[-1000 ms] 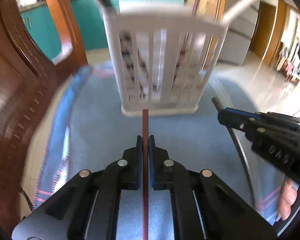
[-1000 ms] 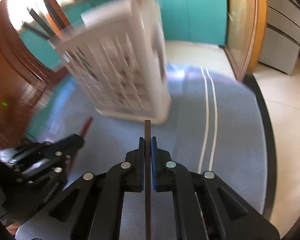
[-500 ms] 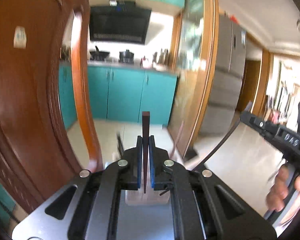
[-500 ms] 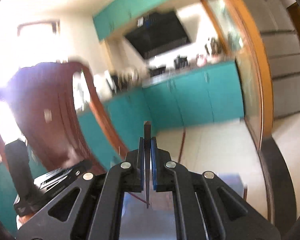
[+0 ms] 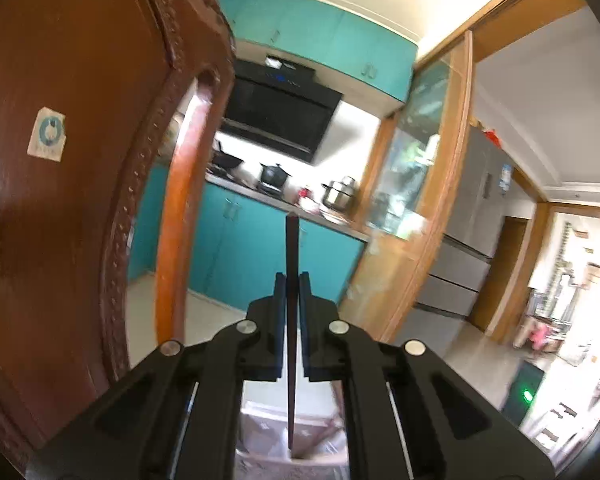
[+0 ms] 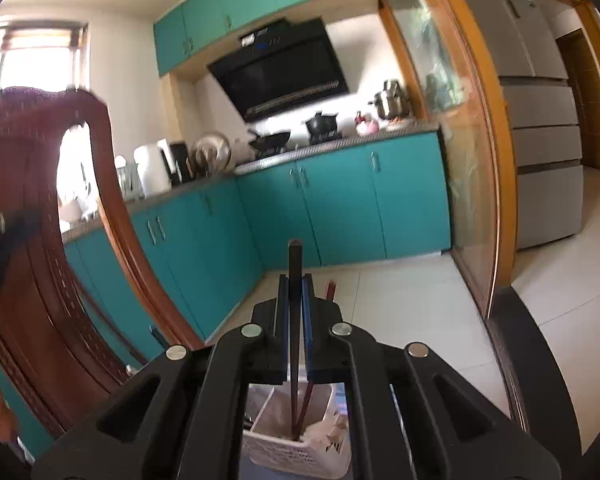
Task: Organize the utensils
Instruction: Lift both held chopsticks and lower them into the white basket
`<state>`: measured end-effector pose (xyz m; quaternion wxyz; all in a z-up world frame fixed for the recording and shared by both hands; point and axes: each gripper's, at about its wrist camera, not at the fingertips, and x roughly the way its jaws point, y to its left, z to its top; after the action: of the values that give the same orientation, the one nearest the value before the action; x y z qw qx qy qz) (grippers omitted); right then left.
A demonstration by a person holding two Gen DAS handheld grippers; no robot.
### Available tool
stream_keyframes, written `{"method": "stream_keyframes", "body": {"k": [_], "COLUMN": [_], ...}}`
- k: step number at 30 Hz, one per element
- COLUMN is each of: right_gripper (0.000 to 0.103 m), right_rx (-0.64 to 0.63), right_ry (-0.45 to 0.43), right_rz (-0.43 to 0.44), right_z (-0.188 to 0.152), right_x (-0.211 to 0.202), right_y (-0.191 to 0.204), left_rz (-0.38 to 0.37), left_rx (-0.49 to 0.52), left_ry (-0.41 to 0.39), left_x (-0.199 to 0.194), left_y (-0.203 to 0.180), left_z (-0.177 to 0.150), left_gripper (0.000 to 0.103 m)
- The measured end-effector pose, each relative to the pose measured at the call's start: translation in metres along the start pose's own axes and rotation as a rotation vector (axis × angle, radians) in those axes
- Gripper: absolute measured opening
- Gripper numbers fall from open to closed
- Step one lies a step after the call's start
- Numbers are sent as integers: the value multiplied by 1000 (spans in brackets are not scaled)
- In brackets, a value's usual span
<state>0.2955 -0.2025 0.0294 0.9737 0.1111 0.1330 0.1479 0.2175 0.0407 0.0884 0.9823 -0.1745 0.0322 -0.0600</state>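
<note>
My left gripper [image 5: 292, 280] is shut on a dark red-brown chopstick [image 5: 291, 320] held upright; its lower end hangs over the white utensil basket [image 5: 268, 432] seen below between the jaws. My right gripper [image 6: 295, 282] is shut on a dark chopstick [image 6: 294, 320] whose lower end reaches down into the white slotted basket [image 6: 284, 454]. A reddish chopstick [image 6: 331, 289] also stands in that basket, leaning right.
A carved wooden chair back [image 5: 80, 200] stands close on the left, also in the right wrist view [image 6: 40, 280]. Teal kitchen cabinets [image 6: 340, 208], a range hood [image 6: 284, 68], a fridge [image 6: 540, 120] and tiled floor lie beyond.
Both grippers have tilted up from facing the basket's side on the table to upright above it. The chopstick tips now point down into the basket.
</note>
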Motion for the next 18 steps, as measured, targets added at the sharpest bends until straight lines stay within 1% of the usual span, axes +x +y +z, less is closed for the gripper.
{"method": "stream_keyframes", "body": {"k": [1, 3, 6, 12, 16, 18], "right_gripper": [7, 7, 7, 7, 7, 7], "right_rx": [-4, -3, 1, -10, -11, -21], "right_ry": [12, 14, -4, -58, -69, -58], "right_rz": [3, 3, 2, -11, -17, -19], "right_z": [-3, -7, -5, -1, -3, -5], "right_x": [3, 2, -2, -23, -29, -28], "right_y": [0, 2, 5, 7, 5, 5], "left_rz": [31, 49, 51, 92, 100, 108], "left_rx": [18, 20, 17, 84, 122, 137], "left_ry": [3, 27, 75, 119, 153, 178], "left_x": [9, 21, 39, 57, 68, 72], "left_y": [-1, 3, 4, -8, -15, -17], "left_z": [-4, -12, -24, -47, -57, -65], "left_gripper": [7, 7, 7, 7, 7, 7]}}
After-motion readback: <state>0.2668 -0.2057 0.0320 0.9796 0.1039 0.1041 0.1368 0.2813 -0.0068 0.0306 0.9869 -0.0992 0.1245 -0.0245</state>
